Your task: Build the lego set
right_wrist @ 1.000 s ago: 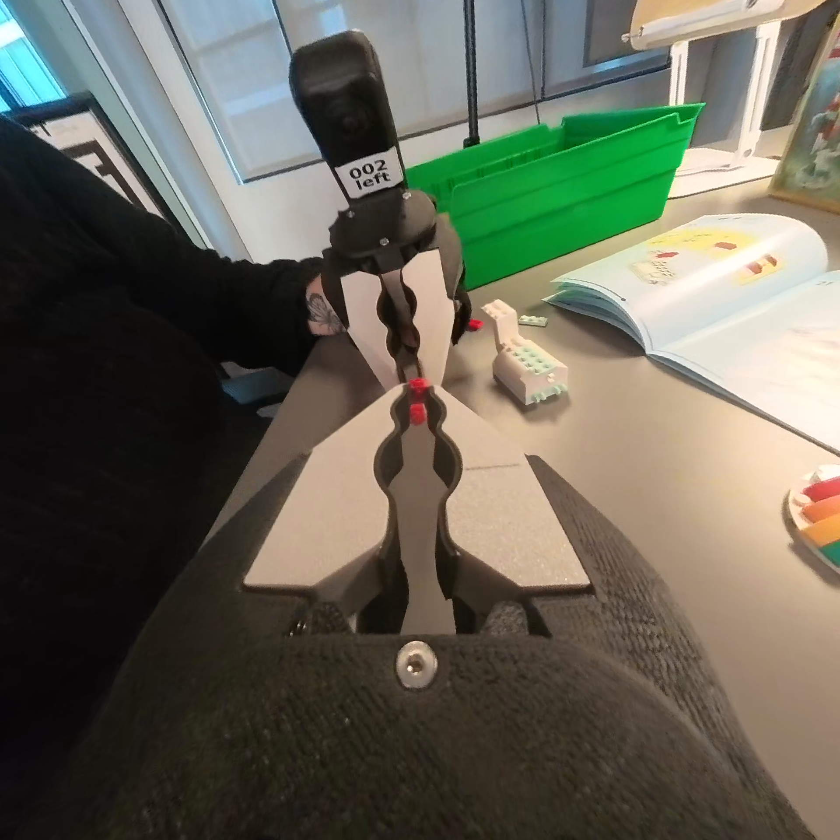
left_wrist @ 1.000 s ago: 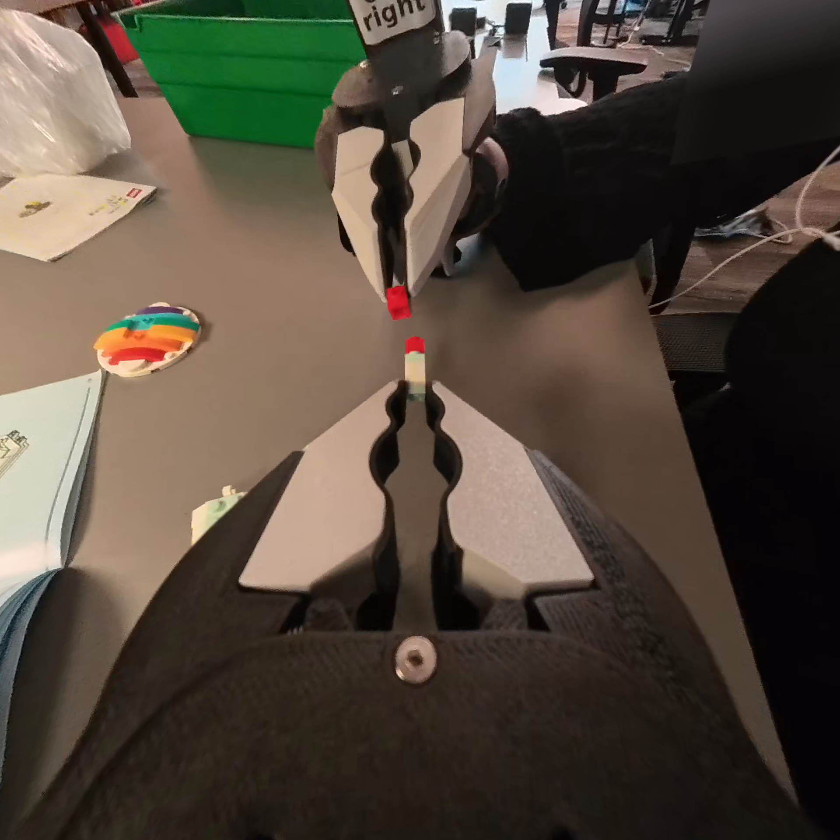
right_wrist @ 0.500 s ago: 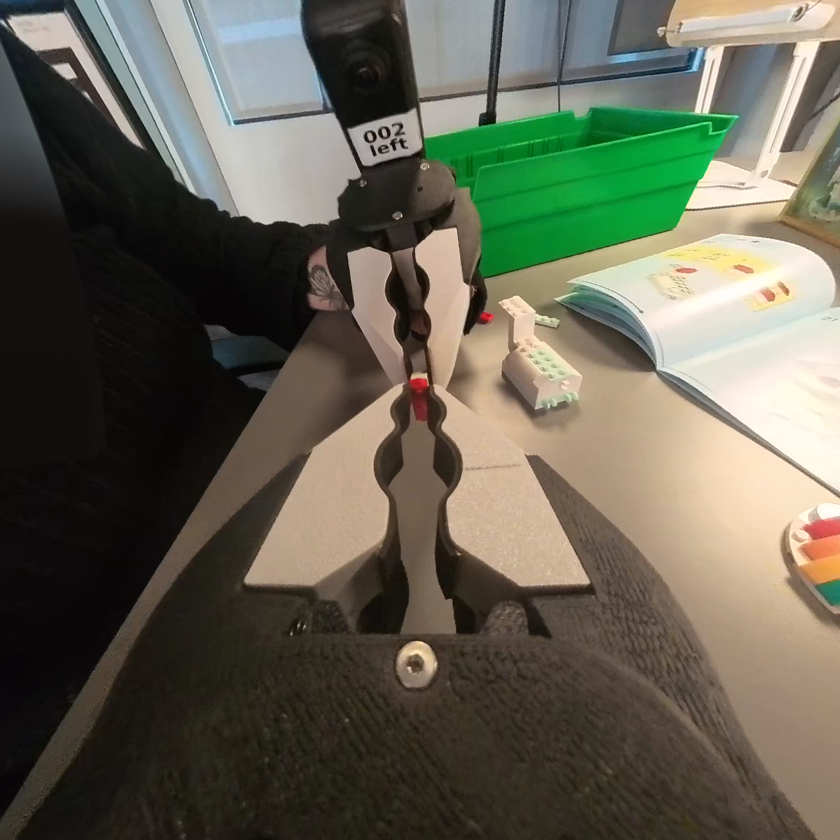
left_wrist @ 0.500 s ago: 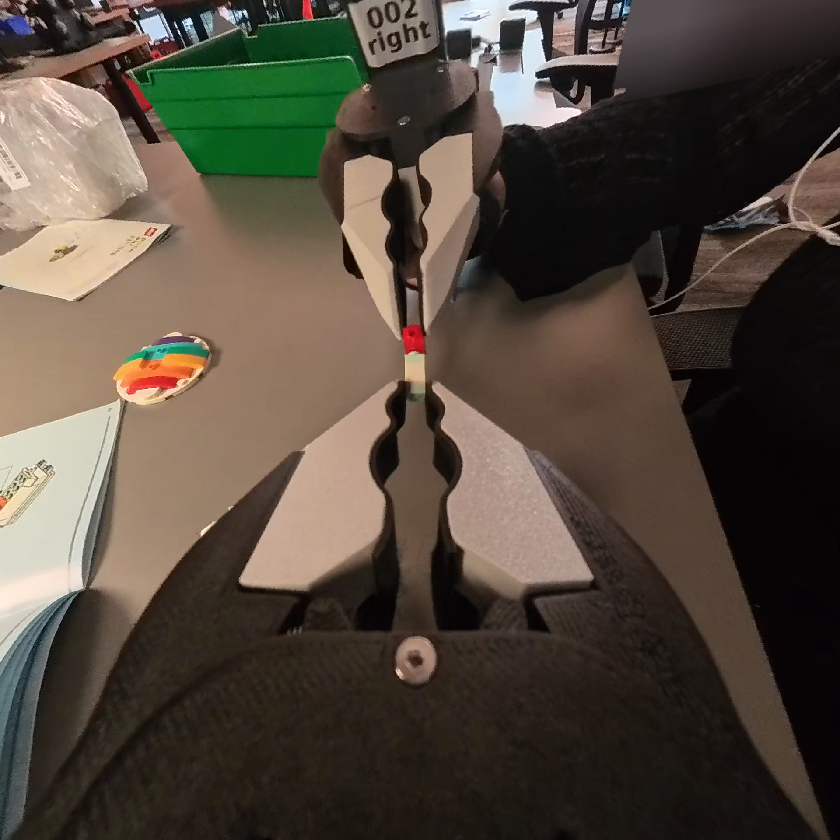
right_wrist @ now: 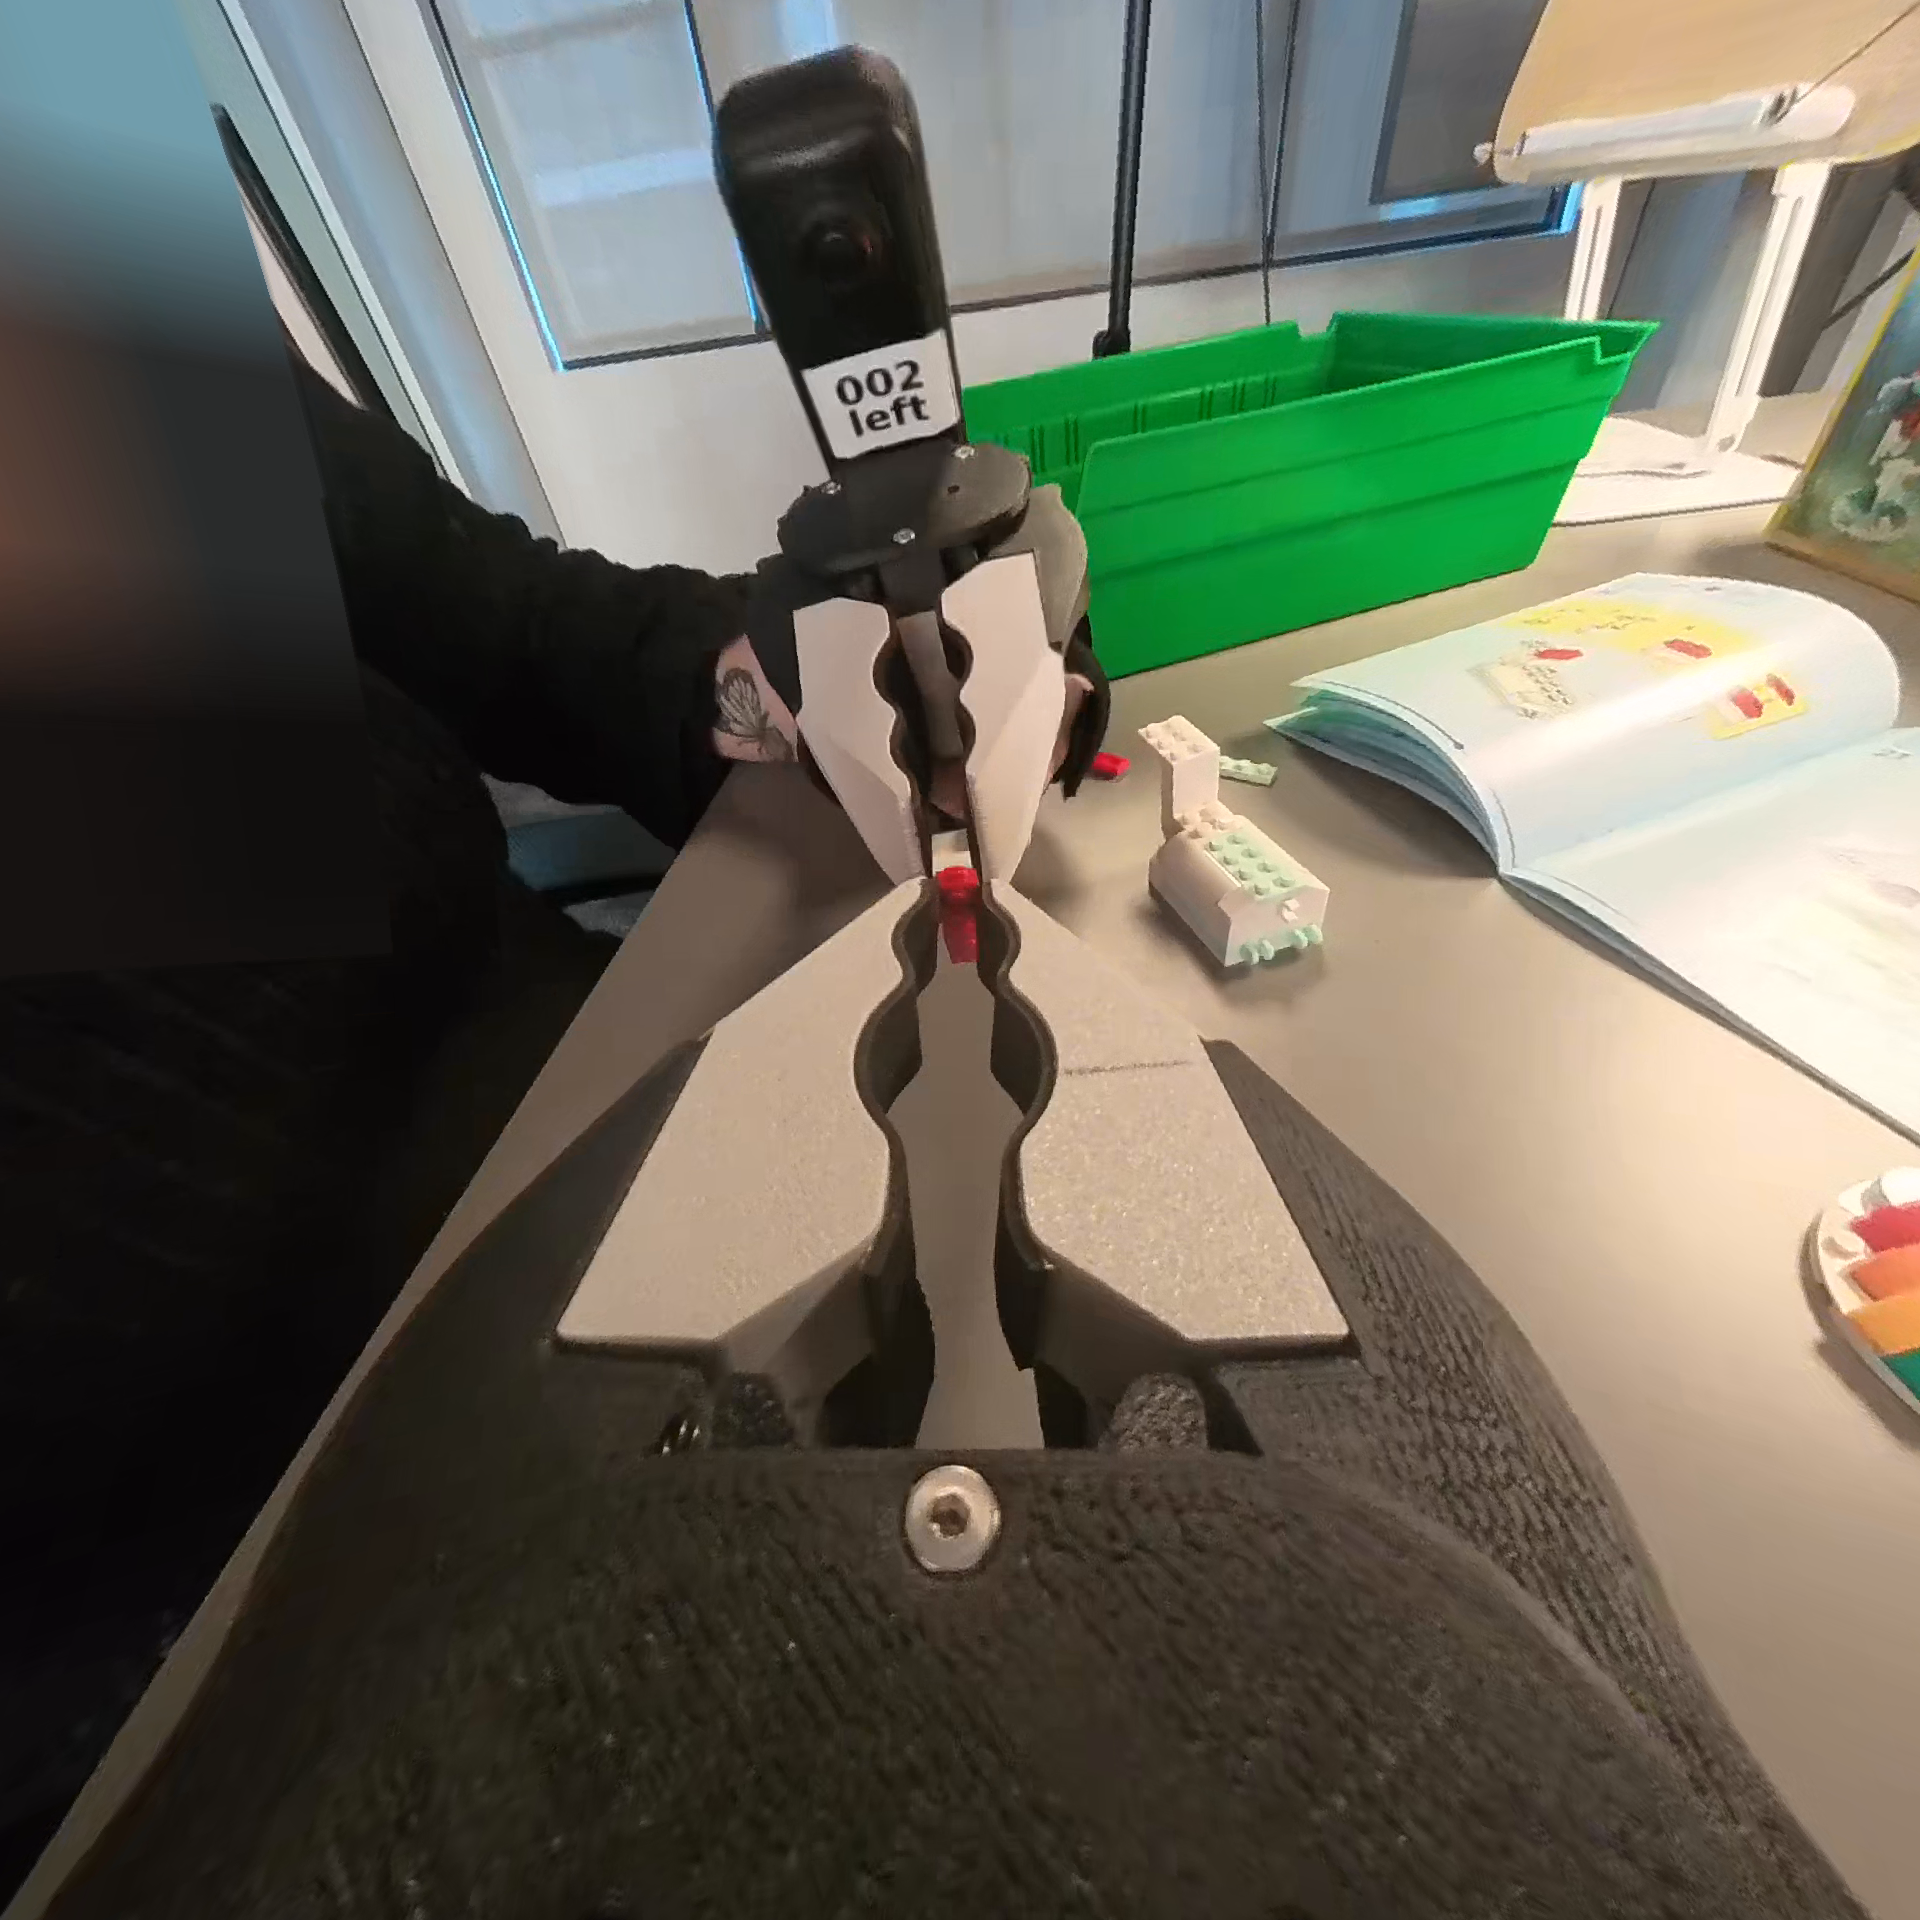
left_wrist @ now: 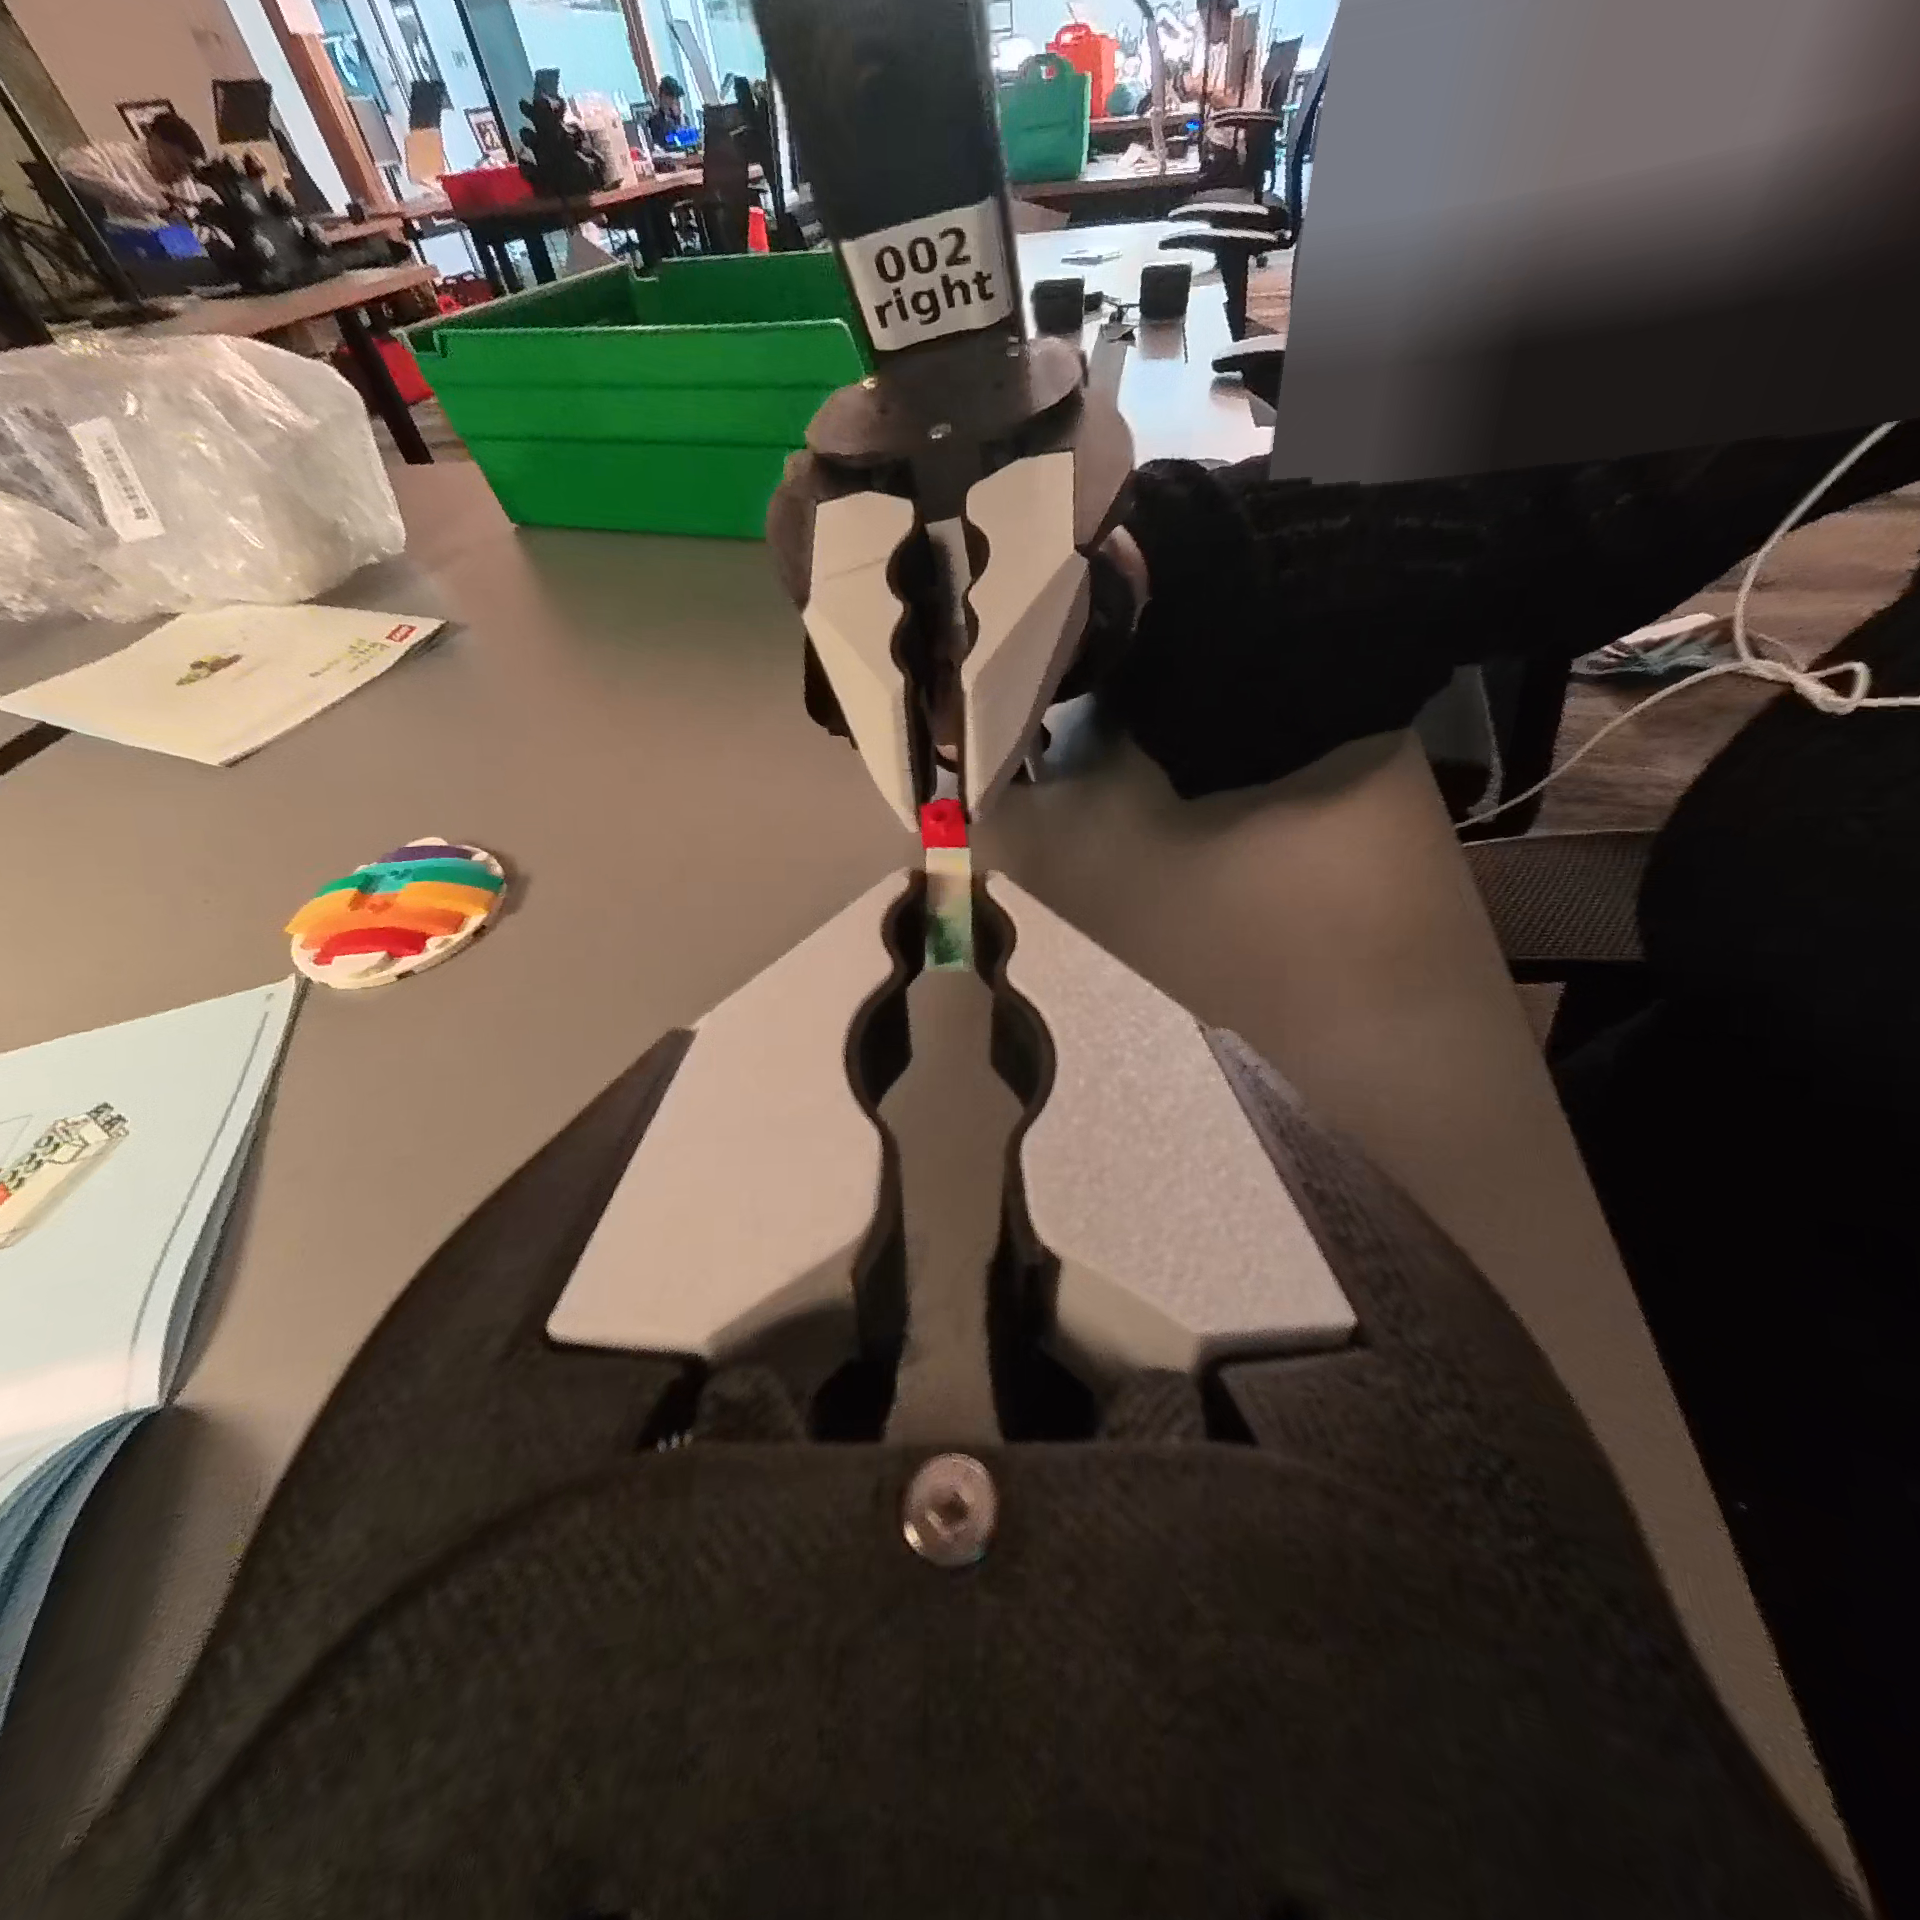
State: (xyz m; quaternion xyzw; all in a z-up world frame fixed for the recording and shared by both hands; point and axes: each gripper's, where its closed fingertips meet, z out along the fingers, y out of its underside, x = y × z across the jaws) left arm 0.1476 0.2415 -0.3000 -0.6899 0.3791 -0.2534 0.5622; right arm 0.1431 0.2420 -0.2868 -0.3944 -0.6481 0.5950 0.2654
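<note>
Above the grey table (left_wrist: 644,665), our left gripper (left_wrist: 945,914) pinches a small white-and-green brick stack (left_wrist: 948,914) at its fingertips, meeting the tiny red brick (right_wrist: 957,920) clamped in our right gripper (right_wrist: 957,914).

Where you'll find writing
Your right gripper (left_wrist: 943,808) and left gripper (right_wrist: 951,864) each wear a white tag (left_wrist: 932,278); the bag (left_wrist: 229,447) bears a sticker (left_wrist: 114,483), the leaflet (left_wrist: 239,675) a red logo (left_wrist: 398,631).
</note>
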